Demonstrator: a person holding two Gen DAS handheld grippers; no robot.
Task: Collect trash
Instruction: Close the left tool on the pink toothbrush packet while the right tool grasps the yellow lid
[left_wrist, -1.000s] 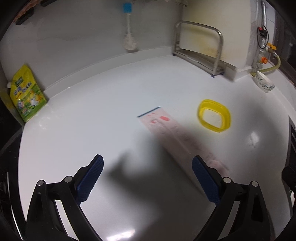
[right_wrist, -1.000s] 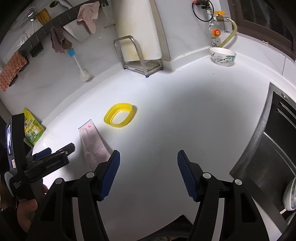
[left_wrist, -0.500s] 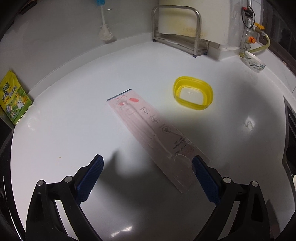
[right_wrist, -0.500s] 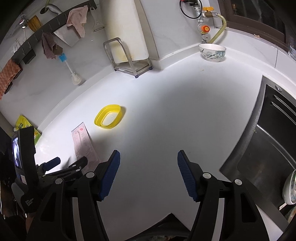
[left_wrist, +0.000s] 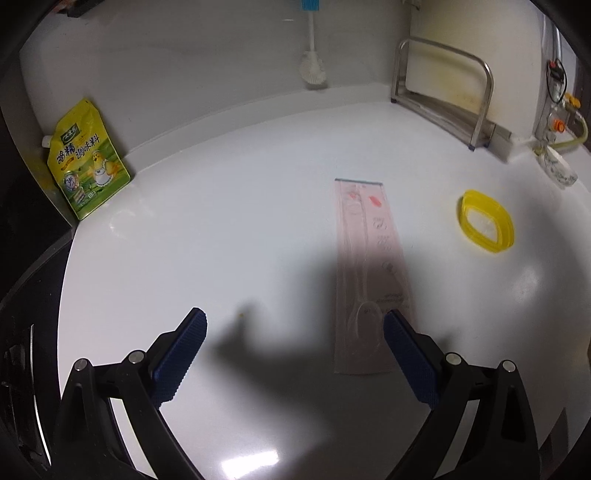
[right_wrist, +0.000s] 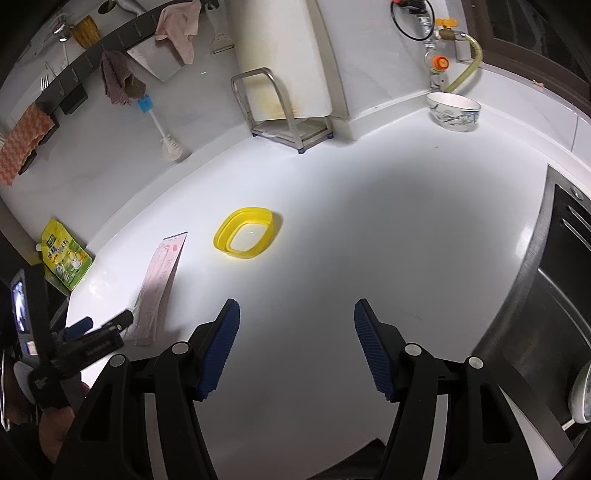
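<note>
White kitchen counter (left_wrist: 229, 206), glossy, curving into a corner; wall behind carries a rail with cloths.

Change noted: in my left wrist view the pink flat wrapper (left_wrist: 365, 266) sat diagonally a moment ago; now it runs straight away from the left hand-held gripper (left_wrist: 291, 350), its near end just inside the right-side finger. I read this as the left hand lining up on the wrapper. Jaws spread wide, nothing between the pads, wrapper flat on the counter and not yet gripped.

Right hand-held gripper (right_wrist: 295, 347): spread, empty, hovering over bare counter, much as a second ago. From it, the wrapper lies ahead and to the left, the yellow ring (right_wrist: 246, 238) ahead and slightly left, apart from the wrapper.

Judgement: wrapper is the first pick; thin and flat, so an edge grasp could slip.

Surroundings: green-yellow seasoning pouch (left_wrist: 86, 158) leaning at the far left wall, bottle brush (left_wrist: 313, 70) against the backsplash, metal rack (left_wrist: 443, 92) far right, patterned bowl (right_wrist: 453, 110) by the gas valve, sink edge (right_wrist: 546, 295) at right.
</note>
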